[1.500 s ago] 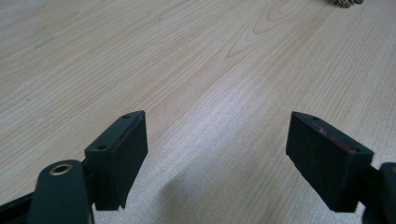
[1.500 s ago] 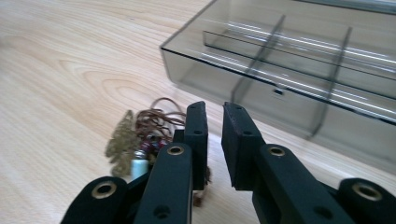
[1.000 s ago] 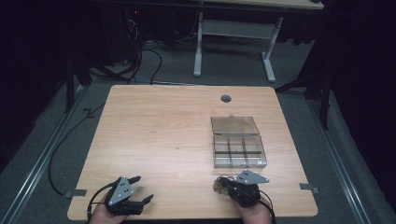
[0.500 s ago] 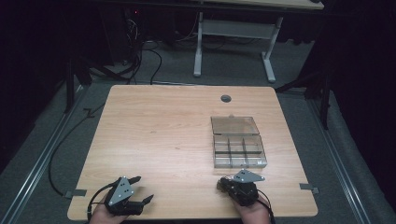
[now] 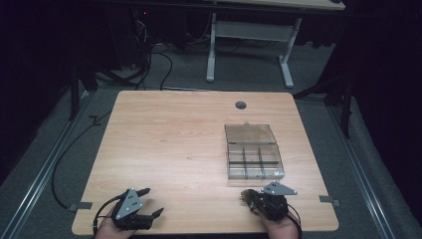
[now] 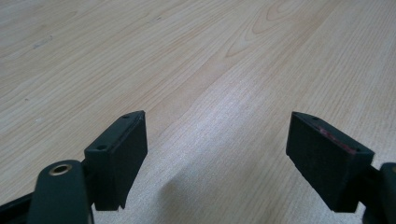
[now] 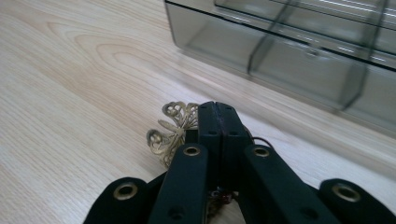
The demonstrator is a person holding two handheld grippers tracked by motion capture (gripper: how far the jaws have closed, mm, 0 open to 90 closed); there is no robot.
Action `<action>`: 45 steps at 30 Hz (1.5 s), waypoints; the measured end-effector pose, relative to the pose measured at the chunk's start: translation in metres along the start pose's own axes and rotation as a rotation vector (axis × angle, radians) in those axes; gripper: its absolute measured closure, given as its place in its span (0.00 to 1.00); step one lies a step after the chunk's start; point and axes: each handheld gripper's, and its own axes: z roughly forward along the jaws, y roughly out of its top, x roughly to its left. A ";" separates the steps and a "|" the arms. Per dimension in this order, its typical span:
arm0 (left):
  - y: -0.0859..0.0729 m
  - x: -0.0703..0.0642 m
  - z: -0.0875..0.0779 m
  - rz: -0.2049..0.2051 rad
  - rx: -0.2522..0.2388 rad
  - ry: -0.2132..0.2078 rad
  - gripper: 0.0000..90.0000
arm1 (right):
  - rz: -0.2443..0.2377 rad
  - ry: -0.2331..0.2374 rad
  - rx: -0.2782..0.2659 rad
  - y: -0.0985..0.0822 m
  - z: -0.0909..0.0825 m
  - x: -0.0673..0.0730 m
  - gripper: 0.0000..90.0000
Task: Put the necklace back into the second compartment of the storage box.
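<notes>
Your right gripper (image 7: 218, 112) has its jaws closed on a brass filigree ornament (image 7: 172, 128), just in front of the divided clear box (image 5: 255, 162). It looks thin, light and bendable; keep hold at its edge. Its long axis is hidden. Your left gripper (image 6: 217, 154) hovers open over bare surface (image 5: 169, 134).

- The left gripper (image 5: 144, 203) sits by the near edge of the table (image 5: 169, 134), close to its near-left corner, held in the person's left hand (image 5: 112, 230). Its jaws stand wide apart, nothing between them, tips pointing toward the right.
- The right gripper (image 5: 247, 197) sits by the near edge, toward the near-right corner, held in the right hand (image 5: 278, 228). Its jaws are pressed together on a brass filigree ornament (image 7: 173, 128).
</notes>
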 end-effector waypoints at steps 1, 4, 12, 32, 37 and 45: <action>0.000 0.000 0.000 -0.001 0.001 -0.001 0.23 | 0.006 -0.007 0.000 -0.001 -0.001 -0.002 1.00; 0.000 0.000 0.000 0.000 0.000 -0.003 0.23 | 0.017 -0.031 0.001 -0.003 -0.005 -0.007 1.00; 0.000 0.000 0.000 0.000 0.002 -0.004 0.23 | 0.047 -0.089 0.005 -0.008 -0.014 -0.021 1.00; 0.000 0.000 0.001 0.002 0.004 -0.007 0.24 | 0.124 -0.133 -0.030 -0.014 -0.032 -0.045 1.00; 0.000 0.000 0.000 0.001 0.003 -0.005 0.24 | 0.124 -0.128 -0.004 -0.018 -0.029 -0.043 1.00; 0.000 0.000 0.000 0.004 0.003 -0.006 0.24 | 0.108 -0.108 0.007 -0.021 -0.028 -0.033 0.99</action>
